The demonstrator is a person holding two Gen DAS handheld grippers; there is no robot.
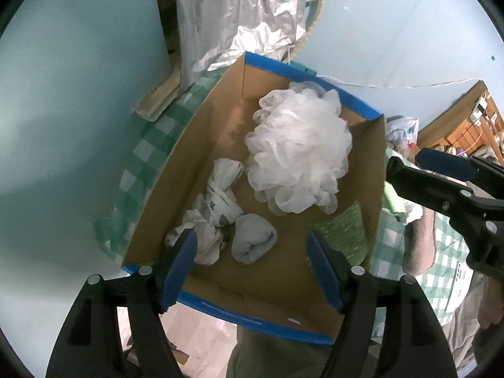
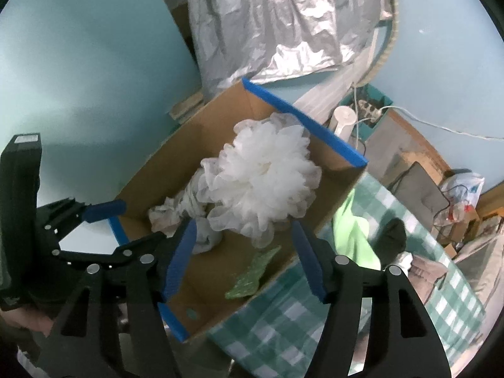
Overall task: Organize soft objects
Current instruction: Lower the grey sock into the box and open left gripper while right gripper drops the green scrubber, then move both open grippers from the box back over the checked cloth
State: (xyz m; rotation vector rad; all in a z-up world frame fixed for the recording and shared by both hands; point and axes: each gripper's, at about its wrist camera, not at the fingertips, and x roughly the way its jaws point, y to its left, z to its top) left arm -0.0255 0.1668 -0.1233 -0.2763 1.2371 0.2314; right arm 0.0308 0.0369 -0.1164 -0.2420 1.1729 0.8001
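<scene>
Cardboard box [image 1: 220, 132] with blue-taped rims sits on a green-checked tablecloth [image 2: 283, 324] and serves as the landmark here; four soft things lie inside it. One white mesh bath pouf [image 1: 299, 151] fills the far half of the box, one knotted white plastic bag [image 1: 217, 201] lies along the box's left wall, one rolled pale sock [image 1: 253, 237] sits just beside the bag toward the near wall, and one green scrub pad [image 1: 341, 228] leans in the near right corner. Outside the box, to its right on the cloth, one light green cloth [image 2: 349, 230] and one dark sock [image 2: 393, 236] lie unsorted. Left gripper [image 1: 252, 271] hovers over the near wall of the box with its blue fingers spread wide and nothing between them. Right gripper [image 2: 244, 258] also hangs over the box's near right wall, fingers apart and empty. By my judgement the coming move turns on the green cloth: it lies to the right of the right gripper's fingers, just beyond the box wall, so the right hand is nearer, while the left is on the far side of the box from it.
</scene>
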